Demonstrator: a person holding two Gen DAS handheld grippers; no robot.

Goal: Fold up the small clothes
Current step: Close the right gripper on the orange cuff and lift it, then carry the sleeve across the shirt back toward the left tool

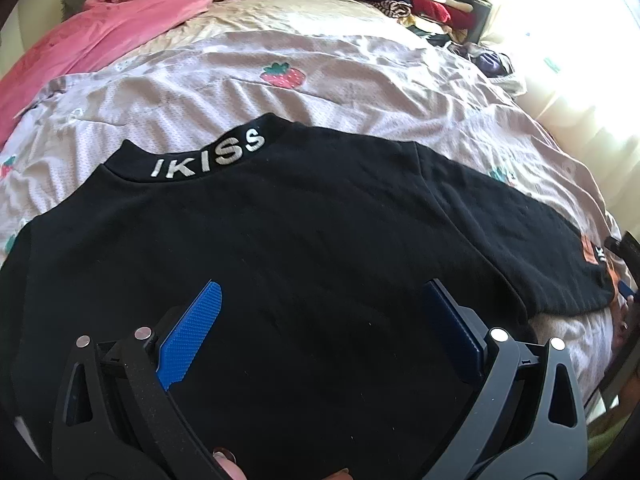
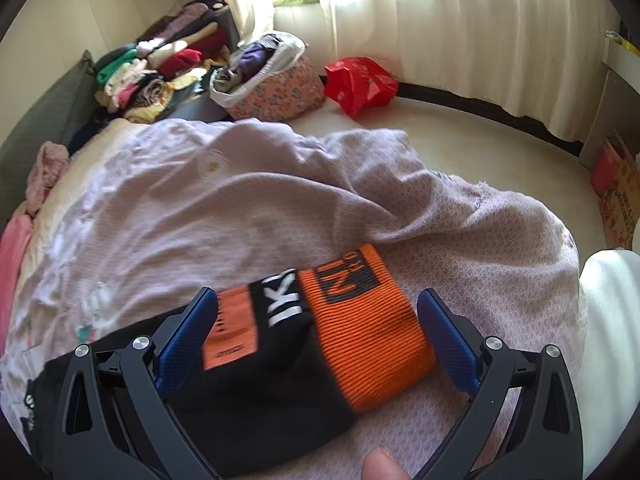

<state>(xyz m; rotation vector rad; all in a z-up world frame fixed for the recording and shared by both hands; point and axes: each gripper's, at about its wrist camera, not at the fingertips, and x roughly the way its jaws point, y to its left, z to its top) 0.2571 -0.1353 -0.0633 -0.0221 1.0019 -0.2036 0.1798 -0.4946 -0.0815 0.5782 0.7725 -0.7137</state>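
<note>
A black top (image 1: 280, 248) with white "IKISS" lettering on its collar (image 1: 208, 158) lies flat on the bed. My left gripper (image 1: 320, 292) is open and hovers over the chest of the top, holding nothing. The top's right sleeve ends in an orange ribbed cuff (image 2: 368, 324), also seen at the far right of the left wrist view (image 1: 590, 254). My right gripper (image 2: 318, 300) is open with the sleeve end and cuff between its blue fingers (image 2: 188, 332), not closed on it.
A pale pink strawberry-print sheet (image 1: 320, 92) covers the bed. A pink garment (image 1: 100, 36) lies at the far left. Stacks of folded clothes (image 2: 160, 68) sit at the head. A patterned basket (image 2: 276, 84) and a red bag (image 2: 358, 82) stand beside them.
</note>
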